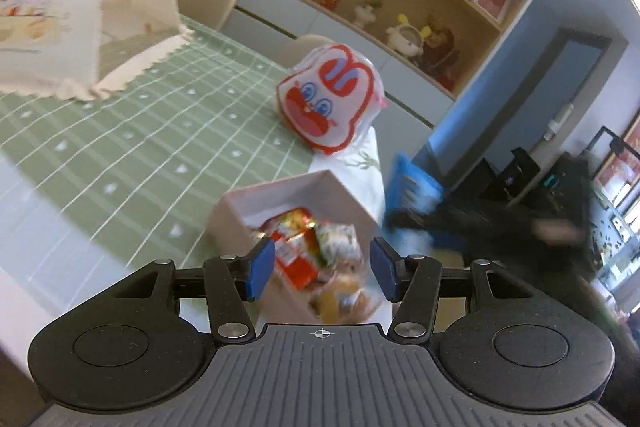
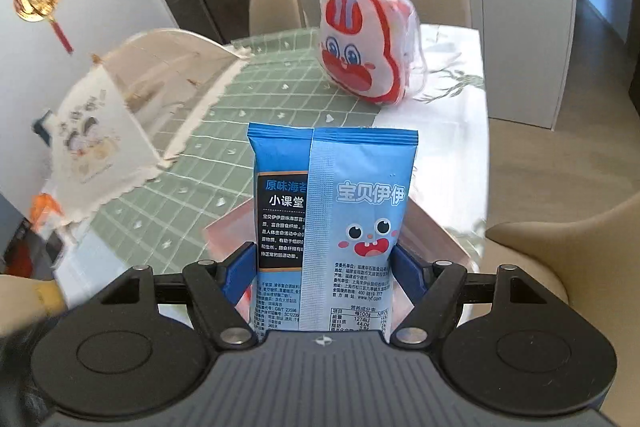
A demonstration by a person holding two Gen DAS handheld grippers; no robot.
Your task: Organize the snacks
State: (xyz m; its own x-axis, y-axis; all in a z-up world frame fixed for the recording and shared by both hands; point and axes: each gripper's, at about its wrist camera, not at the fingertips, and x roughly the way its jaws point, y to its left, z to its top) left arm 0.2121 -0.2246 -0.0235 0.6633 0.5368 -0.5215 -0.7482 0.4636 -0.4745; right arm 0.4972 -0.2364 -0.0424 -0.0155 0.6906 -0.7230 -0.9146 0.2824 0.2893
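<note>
A pale pink open box [image 1: 340,195] stands near the table's edge with several wrapped snacks [image 1: 316,247] inside. My left gripper [image 1: 322,273] hovers just above and in front of it, open, with nothing between its blue pads. In the left wrist view a blue snack packet [image 1: 412,189] is seen to the right of the box, carried by the right gripper, which is blurred there. In the right wrist view my right gripper [image 2: 326,273] is shut on that blue snack packet [image 2: 352,211], held upright. The pink box [image 2: 436,231] lies partly hidden behind the packet.
A red-and-white rabbit-shaped bag [image 1: 332,99] [image 2: 366,43] sits on the table beyond the box. A cream mesh food cover [image 1: 76,19] [image 2: 120,107] stands at the left on the green checked tablecloth [image 1: 140,131]. Beige chairs [image 2: 568,251] surround the table; shelves line the wall.
</note>
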